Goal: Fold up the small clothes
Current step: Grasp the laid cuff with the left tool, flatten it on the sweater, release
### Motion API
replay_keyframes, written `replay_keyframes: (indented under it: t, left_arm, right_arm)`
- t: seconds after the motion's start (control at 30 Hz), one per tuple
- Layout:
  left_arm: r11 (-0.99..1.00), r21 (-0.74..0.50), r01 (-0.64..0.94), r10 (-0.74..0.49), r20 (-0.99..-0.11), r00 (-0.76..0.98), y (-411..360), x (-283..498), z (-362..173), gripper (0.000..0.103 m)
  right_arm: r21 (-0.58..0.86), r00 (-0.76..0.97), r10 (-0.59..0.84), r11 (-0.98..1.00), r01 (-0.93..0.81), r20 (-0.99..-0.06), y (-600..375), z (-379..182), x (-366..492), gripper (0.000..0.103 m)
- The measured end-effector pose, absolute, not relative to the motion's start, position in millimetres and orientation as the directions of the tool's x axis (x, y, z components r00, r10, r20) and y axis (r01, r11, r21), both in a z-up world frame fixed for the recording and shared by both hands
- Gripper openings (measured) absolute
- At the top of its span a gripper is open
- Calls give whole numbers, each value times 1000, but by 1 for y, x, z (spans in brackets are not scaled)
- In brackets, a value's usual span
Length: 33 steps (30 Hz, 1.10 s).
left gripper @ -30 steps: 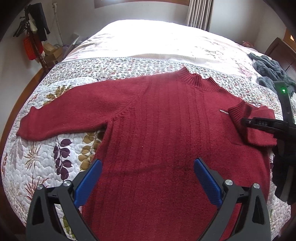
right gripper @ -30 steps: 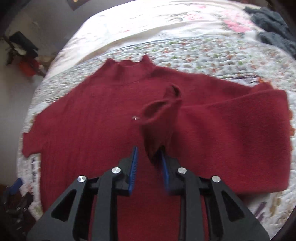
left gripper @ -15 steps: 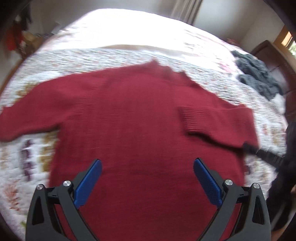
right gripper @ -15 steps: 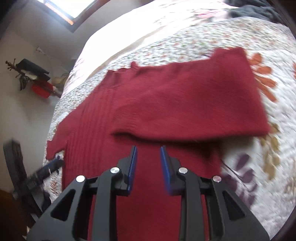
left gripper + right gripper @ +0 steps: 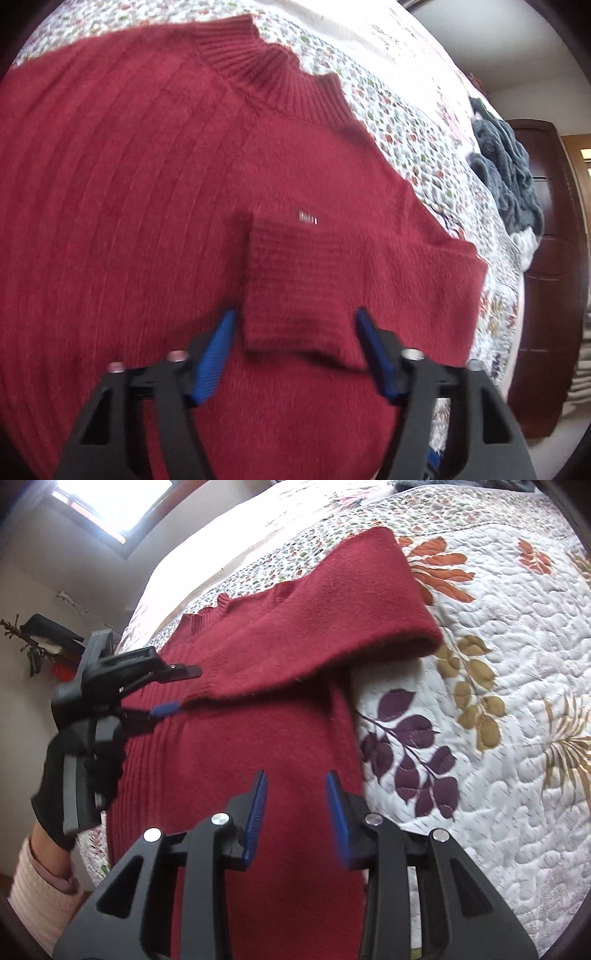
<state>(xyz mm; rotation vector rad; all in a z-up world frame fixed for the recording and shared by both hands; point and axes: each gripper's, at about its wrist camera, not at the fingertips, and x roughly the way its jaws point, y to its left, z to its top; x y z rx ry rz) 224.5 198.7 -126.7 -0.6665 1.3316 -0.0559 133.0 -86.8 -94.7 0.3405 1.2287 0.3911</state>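
A dark red knitted sweater is spread flat on a bed covered by a leaf-patterned quilt. One sleeve is folded inward across the chest, so that its ribbed cuff lies on the body of the garment, just ahead of the left hand-held gripper.

The left hand-held gripper is held wide, its blue pads spread to either side of the cuff; nothing is gripped between them (whether a pad brushes the knit cannot be told through the blur). Beyond the cuff, a small pale tag is seen on the chest, and farther ahead the ribbed collar lies against the quilt. Far to the right of this gripper, a heap of grey-blue clothing rests at the bed's edge, beside dark wooden furniture.

The right hand-held gripper is held partly spread, with a clear gap between its pads, and nothing is held in it. It hovers over the lower body of the sweater, near the hem side, with bare quilt to its right. Ahead of it the folded sleeve is seen as a thick band running across the garment. To its left, the other gripper is seen at the cuff end, carried by a hand in a black glove with a pale pink cuffed sleeve behind it.
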Motion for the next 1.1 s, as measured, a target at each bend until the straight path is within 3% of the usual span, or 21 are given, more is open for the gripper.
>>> replay_keyframes:
  t: [0.07,0.17,0.43,0.67,0.9,1.1]
  left_arm:
    - [828,-462,-319,-386,-881,274,197,225,-123,30]
    - [825,-474,-307,-381,-868,319,200,220,-111,24]
    - [861,-441,-253,-280,-827,488,231,199,-58,22]
    - [886,-370,-280,-174,-825,538,276,195,-40,22]
    - [881,-333,-336,-110,-836,538,315,187,-48,21]
    - [886,-264,-381,-72,-890,450,329,187,-88,21]
  right_arm:
    - [447,290,455,889,-98,-842,-90,-96,133,33]
    - [457,301,459,886,-81,-836,-97,-95,136,33]
    - [461,342,454,885,-67,-823,-104,-78,156,33]
    - [499,353,483,865,-50,-801,-93,-74,193,33]
    - [478,306,475,876,-68,-825,-62,-92,226,33]
    - [438,257,431,898,-30,-865,-58,-124,237,31]
